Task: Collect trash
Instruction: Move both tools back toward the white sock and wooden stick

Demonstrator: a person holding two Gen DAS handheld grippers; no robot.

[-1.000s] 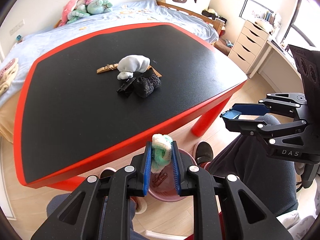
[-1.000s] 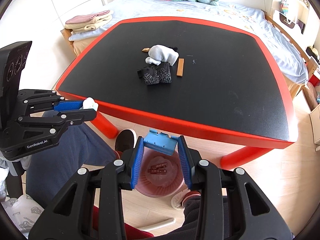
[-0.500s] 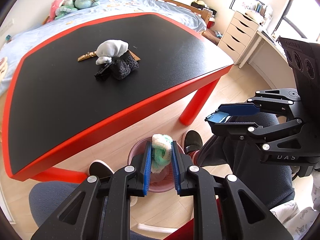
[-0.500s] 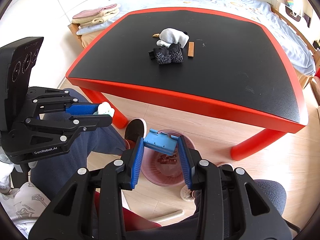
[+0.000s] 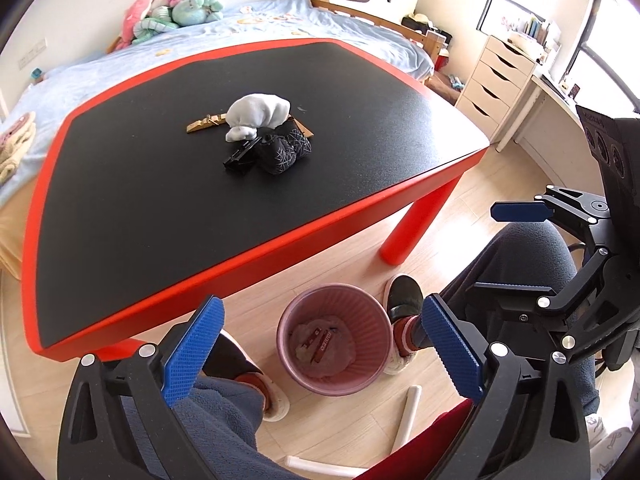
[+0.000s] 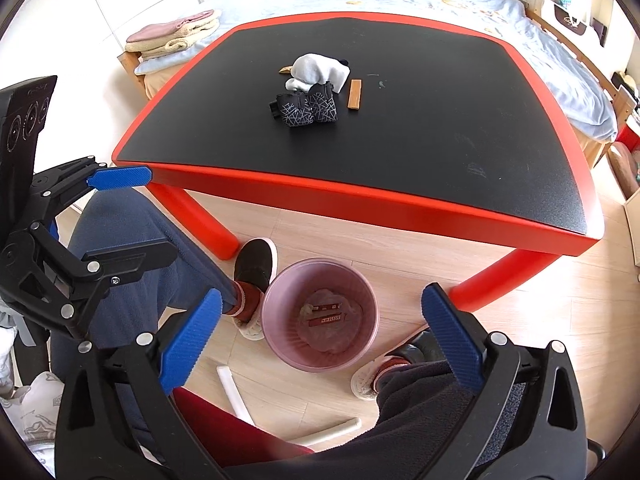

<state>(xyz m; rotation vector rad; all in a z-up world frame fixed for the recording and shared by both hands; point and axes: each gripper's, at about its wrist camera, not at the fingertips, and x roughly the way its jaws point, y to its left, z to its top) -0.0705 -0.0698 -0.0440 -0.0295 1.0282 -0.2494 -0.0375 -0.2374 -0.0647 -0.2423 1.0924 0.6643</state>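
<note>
The left gripper (image 5: 320, 344) is spread wide and holds nothing, hanging directly over the pink bin (image 5: 335, 340) on the floor. The right gripper (image 6: 320, 340) is likewise spread and bare above the same bin (image 6: 320, 316), which now carries wrappers and crumpled scraps at its bottom. A second ago each gripper pinched a piece, the left a green-and-white wad, the right a blue scrap; both have since let go into the bin.

What remains sits on the tabletop (image 5: 360, 216) toward 12 o'clock from both grippers: a white wad (image 5: 258, 116) resting against a black patterned bundle (image 5: 282, 150), with a wooden clip (image 5: 204, 123) at its 9 o'clock and a wooden strip (image 6: 354, 95) at 3 o'clock in the right view, long axis running away from the grippers. The pile looks roughly equally near both; the strip falls to the right, the clip to the left.
</note>
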